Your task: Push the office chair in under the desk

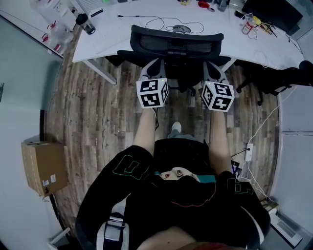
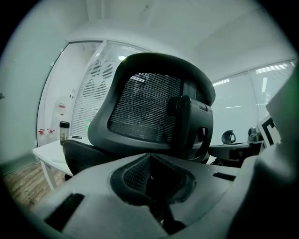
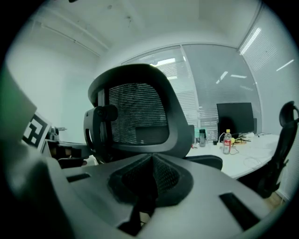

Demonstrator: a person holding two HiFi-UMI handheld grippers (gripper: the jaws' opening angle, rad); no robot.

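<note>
- Box: cardboard, flaps shut, on the wood floor behind and well to the left of the left gripper. Its contents are hidden.
- Power strip: white, on the floor behind and right of the right gripper, with a white cable running from it.
- Left gripper: jaws clenched tip to tip, with nothing between them. It points at the chair's back, left of centre. I cannot tell whether it touches.
- Right gripper: jaws likewise pressed together and empty. It is level with the left one and aimed at the chair's back, right of centre.
- Chair: black, with a mesh back, directly ahead of both grippers and facing the desk. Its back stands at the desk's near edge.
- Second chair: dark, well to the right of the right gripper.
- Desk: white, just beyond the chair, spreading to both sides.
- Jar: dark lid, upright on the desk ahead and left of the left gripper. What it holds cannot be made out.
- Bottle: yellow cap and red label, on the desk ahead and right of the right gripper. Its fill is unclear.
- Monitor: dark, farthest off, beyond the bottle.
</note>
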